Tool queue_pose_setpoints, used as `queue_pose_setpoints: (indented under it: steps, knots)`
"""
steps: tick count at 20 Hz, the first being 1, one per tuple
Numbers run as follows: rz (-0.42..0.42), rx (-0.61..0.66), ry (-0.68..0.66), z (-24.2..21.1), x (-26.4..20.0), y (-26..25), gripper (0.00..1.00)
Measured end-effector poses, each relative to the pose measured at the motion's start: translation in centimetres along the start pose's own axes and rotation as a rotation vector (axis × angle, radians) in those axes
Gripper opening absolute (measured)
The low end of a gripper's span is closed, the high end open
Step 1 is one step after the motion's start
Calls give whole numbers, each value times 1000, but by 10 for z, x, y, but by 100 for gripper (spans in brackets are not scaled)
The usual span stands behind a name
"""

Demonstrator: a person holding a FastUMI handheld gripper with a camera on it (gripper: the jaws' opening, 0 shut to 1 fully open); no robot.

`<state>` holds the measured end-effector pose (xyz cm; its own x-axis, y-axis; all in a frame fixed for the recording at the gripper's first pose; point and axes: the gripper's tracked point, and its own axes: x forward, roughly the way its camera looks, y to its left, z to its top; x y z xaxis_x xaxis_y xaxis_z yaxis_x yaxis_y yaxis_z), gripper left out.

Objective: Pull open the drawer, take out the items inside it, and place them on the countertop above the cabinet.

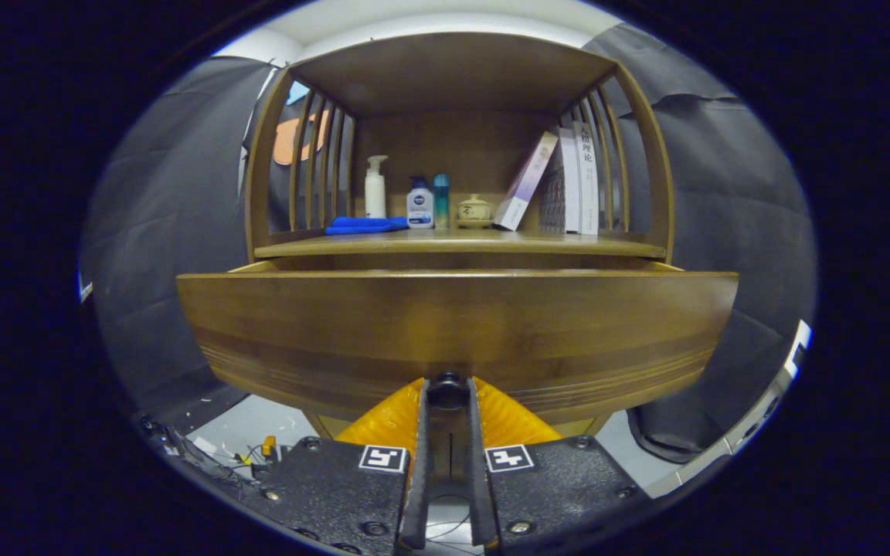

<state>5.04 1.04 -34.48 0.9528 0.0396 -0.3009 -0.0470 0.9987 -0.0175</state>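
Note:
The wooden drawer front (456,332) stands pulled out from the cabinet, its top edge just below the countertop (460,245). A small dark round knob (447,390) sits low on the drawer front. My gripper (447,395) is shut on that knob, one finger pressing each side of it. The drawer's inside is hidden behind its front panel.
On the countertop stand a folded blue cloth (366,225), a white pump bottle (375,188), a small white bottle (419,204), a teal bottle (441,199), a lidded ceramic cup (475,209) and several leaning books (565,181). Slatted side rails and a top shelf enclose it. Cables lie on the floor at left.

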Motion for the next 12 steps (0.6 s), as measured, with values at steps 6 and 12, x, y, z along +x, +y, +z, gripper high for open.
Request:
queue_pose_setpoints:
  steps: [6,12]
  knots:
    - [18,-9,11,-7,-21,0,24]
    - [26,-23,31,-21,-44,0,24]
